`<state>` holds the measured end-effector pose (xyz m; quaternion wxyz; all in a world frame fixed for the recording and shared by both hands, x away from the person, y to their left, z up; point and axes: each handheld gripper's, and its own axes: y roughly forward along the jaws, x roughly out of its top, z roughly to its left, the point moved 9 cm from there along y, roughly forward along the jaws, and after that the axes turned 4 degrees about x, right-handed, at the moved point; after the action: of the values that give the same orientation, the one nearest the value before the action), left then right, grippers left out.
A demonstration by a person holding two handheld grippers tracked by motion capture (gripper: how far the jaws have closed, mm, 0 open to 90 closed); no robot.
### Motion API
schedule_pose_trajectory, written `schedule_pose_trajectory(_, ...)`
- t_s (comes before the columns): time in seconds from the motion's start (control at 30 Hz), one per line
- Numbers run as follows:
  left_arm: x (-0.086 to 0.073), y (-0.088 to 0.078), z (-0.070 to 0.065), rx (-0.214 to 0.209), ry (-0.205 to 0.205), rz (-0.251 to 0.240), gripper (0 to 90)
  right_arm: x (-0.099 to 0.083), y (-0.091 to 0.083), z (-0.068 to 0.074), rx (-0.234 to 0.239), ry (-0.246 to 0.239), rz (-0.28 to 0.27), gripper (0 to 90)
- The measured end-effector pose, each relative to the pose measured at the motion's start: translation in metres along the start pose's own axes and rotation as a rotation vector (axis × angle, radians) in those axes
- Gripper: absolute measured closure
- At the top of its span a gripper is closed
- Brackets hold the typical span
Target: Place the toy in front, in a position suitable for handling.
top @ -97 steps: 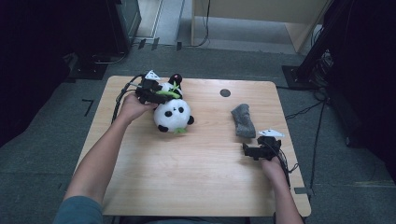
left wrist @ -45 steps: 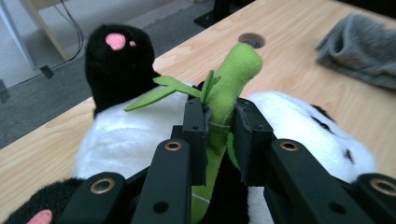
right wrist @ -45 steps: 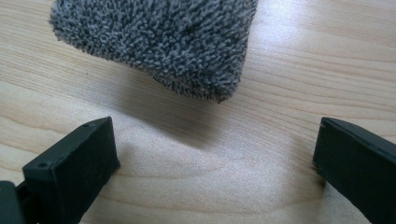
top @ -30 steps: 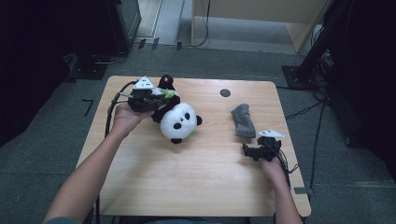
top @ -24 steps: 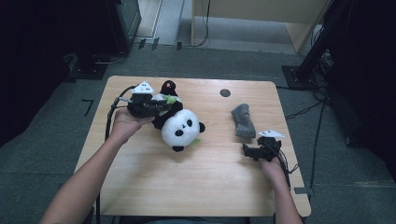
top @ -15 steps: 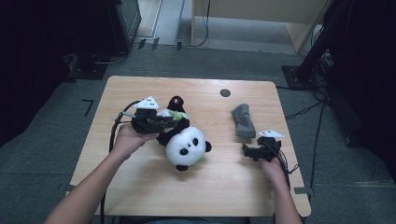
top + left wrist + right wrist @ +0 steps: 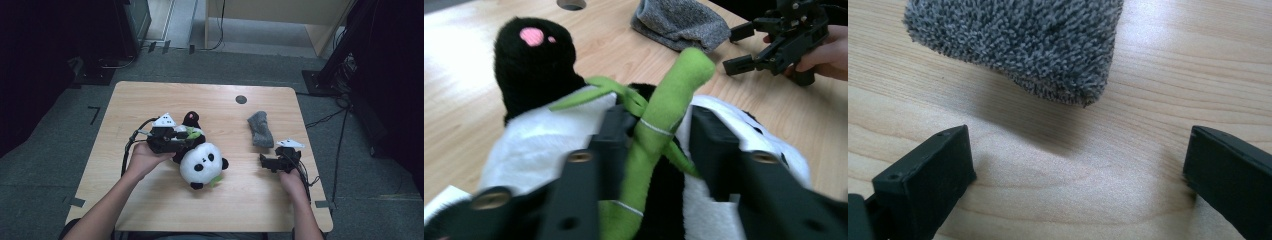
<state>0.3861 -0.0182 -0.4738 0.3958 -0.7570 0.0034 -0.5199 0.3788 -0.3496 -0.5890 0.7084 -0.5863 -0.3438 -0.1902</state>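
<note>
Fingers of the left gripper (image 7: 659,150) have just been opening, now apart around the panda's (image 7: 201,166) green stalk (image 7: 659,125), likely releasing it mid-tabletop (image 7: 150,100). Right gripper (image 7: 270,162), at three o'clock, gapes before the sock (image 7: 1023,45).

Even overhead light brightens the desk (image 7: 150,100) while the frame's left and right edges sink into dark; near jaws blur in the left gripper view
</note>
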Motion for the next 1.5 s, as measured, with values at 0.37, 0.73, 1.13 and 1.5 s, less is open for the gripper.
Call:
schedule_pose_trajectory(0.37,-0.010,-0.024,-0.002,0.021,-0.089,-0.055,38.1,0.000,0.000,0.000,0.001,0.002,0.001,0.0)
schedule_pose_trajectory(0.73,-0.036,-0.054,-0.010,0.175,-0.018,-0.058,59.6,0.000,0.000,0.000,0.001,0.002,0.001,0.0)
schedule_pose_trajectory(1.13,-0.049,-0.042,-0.030,0.126,-0.051,-0.017,68.6,0.000,0.000,0.000,0.001,0.002,0.001,0.0)
schedule_pose_trajectory(1.5,-0.060,-0.027,-0.016,0.156,-0.061,0.004,67.2,0.000,0.000,0.000,0.001,0.002,0.001,0.0)
